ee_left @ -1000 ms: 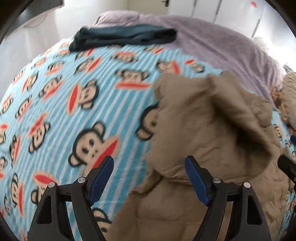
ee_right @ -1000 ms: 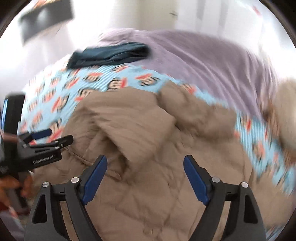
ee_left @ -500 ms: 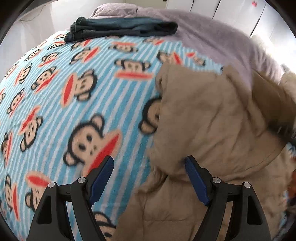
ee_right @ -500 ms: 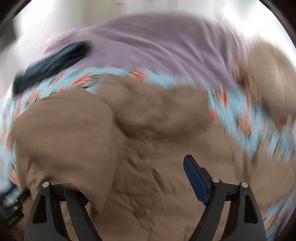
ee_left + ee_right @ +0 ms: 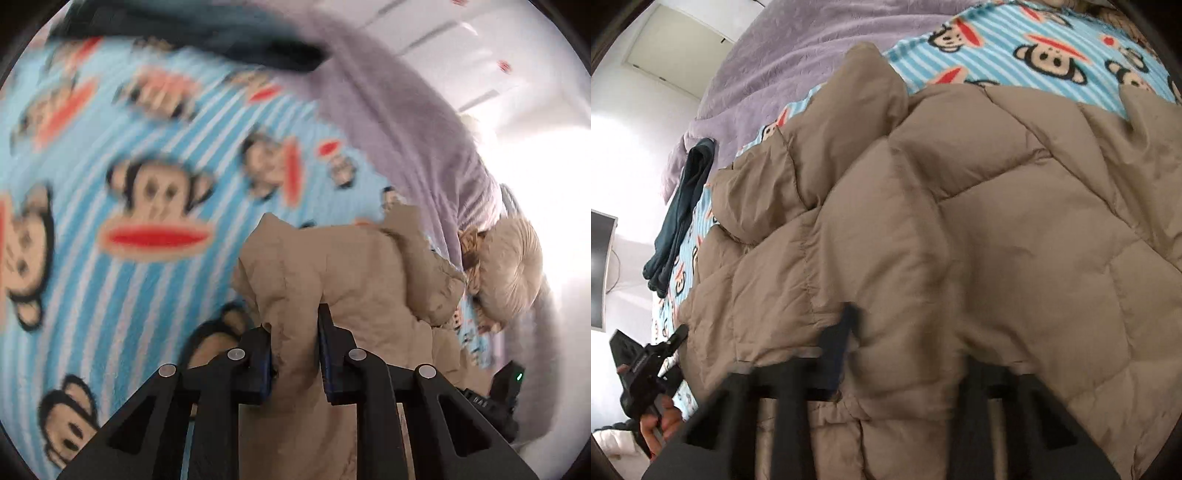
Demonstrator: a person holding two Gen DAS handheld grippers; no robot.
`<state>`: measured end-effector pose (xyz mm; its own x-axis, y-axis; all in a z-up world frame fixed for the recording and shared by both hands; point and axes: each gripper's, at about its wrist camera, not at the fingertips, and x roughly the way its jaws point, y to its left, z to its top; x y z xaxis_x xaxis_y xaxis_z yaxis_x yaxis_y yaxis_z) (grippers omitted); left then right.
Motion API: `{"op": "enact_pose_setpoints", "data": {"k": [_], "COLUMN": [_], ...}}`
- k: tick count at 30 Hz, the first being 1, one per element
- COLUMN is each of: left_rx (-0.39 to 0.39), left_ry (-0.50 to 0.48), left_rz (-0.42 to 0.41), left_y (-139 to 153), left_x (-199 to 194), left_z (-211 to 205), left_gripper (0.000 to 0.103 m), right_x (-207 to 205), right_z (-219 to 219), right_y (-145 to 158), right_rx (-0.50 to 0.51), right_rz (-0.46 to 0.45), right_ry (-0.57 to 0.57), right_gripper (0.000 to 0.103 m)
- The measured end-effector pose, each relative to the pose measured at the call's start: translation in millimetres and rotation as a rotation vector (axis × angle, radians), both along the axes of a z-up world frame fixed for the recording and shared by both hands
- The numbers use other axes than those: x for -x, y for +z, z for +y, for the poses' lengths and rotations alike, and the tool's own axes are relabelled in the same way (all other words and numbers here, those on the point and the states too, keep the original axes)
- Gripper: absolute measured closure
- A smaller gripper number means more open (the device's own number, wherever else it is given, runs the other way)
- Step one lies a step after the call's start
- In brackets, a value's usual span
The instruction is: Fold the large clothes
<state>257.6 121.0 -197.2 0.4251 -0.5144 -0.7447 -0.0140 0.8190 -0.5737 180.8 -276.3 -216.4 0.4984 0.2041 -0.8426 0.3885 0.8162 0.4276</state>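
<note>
Puffy quilted tan coat (image 5: 354, 280) — both tools closing, left tool (image 5: 295, 343) and right tool (image 5: 905, 350) pinching folds.

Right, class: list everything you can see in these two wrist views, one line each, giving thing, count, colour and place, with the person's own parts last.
Quilted jacket: one, tan, spread on the monkey blanket; its edge is bunched between both grippers' jaws.
Monkey blanket: one, blue-and-white stripes with brown monkey faces, covering the bed.
Purple blanket: one, lilac, along the bed's far side.
Dark garment: one, dark teal, folded on the blanket's far edge.
Fur-trimmed item: one, beige, beside the jacket; too blurred to name.
Screen: one, dark, by the wall.
Left gripper: one, black with blue pads, jaws closing on jacket fabric.
Right gripper: one, black, jaws closing, jacket fabric between them.
Hand: one, holding the left gripper.
</note>
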Motion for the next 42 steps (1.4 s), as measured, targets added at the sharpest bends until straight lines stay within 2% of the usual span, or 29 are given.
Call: {"op": "enact_pose_setpoints", "data": {"k": [2,4,5,6,9,11,12,13,15,17,19,21,24,25,26,27,28,30,33,34,36,39,42], "left_rx": [-0.107,-0.222,-0.291,-0.324,-0.422,-0.436,-0.473,-0.511,-0.527,-0.518,-0.497,-0.474,-0.458,-0.465,-0.478,-0.489,-0.506,-0.516,-0.527,-0.528,-0.551,-0.523,-0.545], "left_ry": [-0.089,-0.15,-0.169,-0.173,-0.147,-0.098,-0.056,-0.021,0.004,0.02,0.008,-0.011,-0.065,-0.084,-0.102,-0.107,-0.108,-0.1,-0.066,-0.059,-0.033,-0.019,-0.012], "left_rz": [-0.124,-0.195,-0.203,-0.186,-0.085,-0.063,-0.068,-0.081,-0.094,-0.097,-0.109,-0.116,-0.126,-0.125,-0.118,-0.107,-0.079,-0.033,-0.015,-0.011,-0.004,0.019,0.041], "left_y": [29.0,42.9,39.5,33.3,-9.9,-18.0,-12.9,-6.2,6.7,21.6,37.0,46.5,51.7,48.4,40.7,37.0,24.9,6.6,-12.4,-16.1,-21.0,-25.4,-20.3], "left_x": [10.7,13.6,10.6,3.9,-8.4,-8.9,-7.9,-6.3,-4.3,-1.6,10.4,24.2,42.4,47.8,51.8,56.5,57.7,59.7,62.2,62.1,61.7,60.6,61.3], "left_z": [-23.3,-40.3,-45.5,-46.0,-38.1,-28.4,-23.3,-18.3,-6.8,7.2,13.3,15.7,0.7,-6.7,-16.5,-23.9,-31.7,-40.5,-47.4,-48.2,-48.5,-45.4,-47.3], "left_gripper": [0.087,0.087,0.087,0.087,0.084,0.066,0.049,0.046,0.046,0.046,0.046,0.046,0.046,0.046,0.046,0.046,0.046,0.046,0.046,0.041,0.027,0.025,0.025], "right_x": [4.4,8.5,13.4,15.5,16.2,13.4,11.0,8.6,8.4,10.4,15.9,27.4,45.6,50.3,54.7,55.7,56.0,50.6,38.4,37.9,32.6,36.2,45.6], "right_z": [-2.7,-4.8,-5.1,-5.0,-2.5,1.6,5.8,7.6,9.8,8.7,7.4,4.5,-5.1,-8.4,-10.6,-9.6,-8.3,0.8,16.2,17.3,16.5,10.5,0.8], "right_y": [-1.1,-3.3,-5.0,-8.2,-16.9,-18.0,-17.1,-16.0,-12.8,-7.5,1.8,14.2,31.3,35.1,41.1,44.8,46.2,47.3,35.2,28.5,5.2,-3.9,1.0], "right_rx": [-0.014,-0.023,-0.027,-0.036,-0.055,-0.043,-0.01,0.007,0.03,0.036,0.058,0.109,0.18,0.186,0.19,0.19,0.191,0.195,0.209,0.223,0.25,0.254,0.277], "right_rz": [-0.008,-0.018,-0.021,-0.02,-0.018,-0.019,-0.016,-0.014,-0.012,0.0,0.007,-0.006,-0.027,-0.037,-0.052,-0.064,-0.069,-0.08,-0.06,-0.046,0.021,0.025,0.055], "right_ry": [-0.005,-0.015,-0.019,-0.028,-0.051,-0.043,-0.028,-0.019,0.003,0.011,0.024,0.017,-0.032,-0.042,-0.045,-0.034,-0.021,0.03,0.089,0.095,0.096,0.086,0.056], "right_gripper": [0.085,0.086,0.086,0.086,0.086,0.086,0.086,0.086,0.086,0.081,0.064,0.056,0.056,0.059,0.066,0.083,0.086,0.086,0.086,0.086,0.087,0.09,0.089]}}
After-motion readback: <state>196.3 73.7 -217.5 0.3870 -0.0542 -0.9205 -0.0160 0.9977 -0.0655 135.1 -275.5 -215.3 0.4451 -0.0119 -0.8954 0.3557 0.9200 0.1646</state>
